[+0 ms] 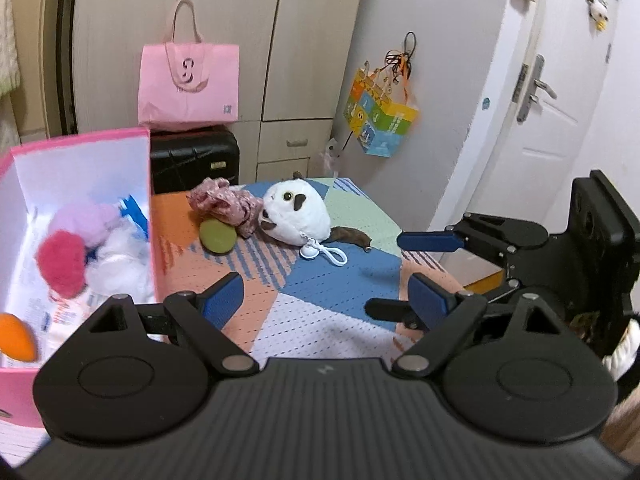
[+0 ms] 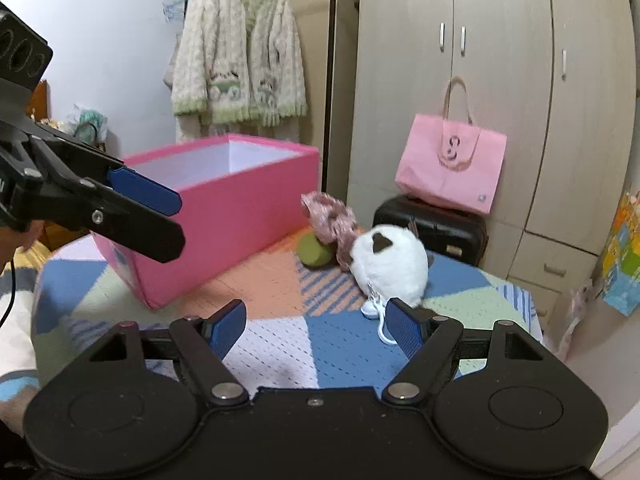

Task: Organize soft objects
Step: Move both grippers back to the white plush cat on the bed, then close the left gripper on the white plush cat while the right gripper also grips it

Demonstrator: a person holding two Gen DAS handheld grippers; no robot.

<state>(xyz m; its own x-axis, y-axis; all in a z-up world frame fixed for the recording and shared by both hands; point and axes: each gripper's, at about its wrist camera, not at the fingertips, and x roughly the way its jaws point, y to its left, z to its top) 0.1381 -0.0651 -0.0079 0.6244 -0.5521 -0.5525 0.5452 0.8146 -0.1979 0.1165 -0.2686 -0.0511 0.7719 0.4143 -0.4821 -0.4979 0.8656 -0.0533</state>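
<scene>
Grippers hover over a patchwork mat [image 1: 340, 288], both released and empty: the left gripper [image 1: 322, 298] beside the pink box [image 1: 80, 144], the right gripper [image 2: 316, 326] nearer the white plush [image 2: 390, 266]. The plush, a floral scrunchie [image 1: 228, 202] and a green puff [image 1: 218, 236] lie bunched together just outside the box. Best practice, by the look of it: straddle the plush's body, avoid its clip [image 1: 334, 254], and squeeze gently.
</scene>
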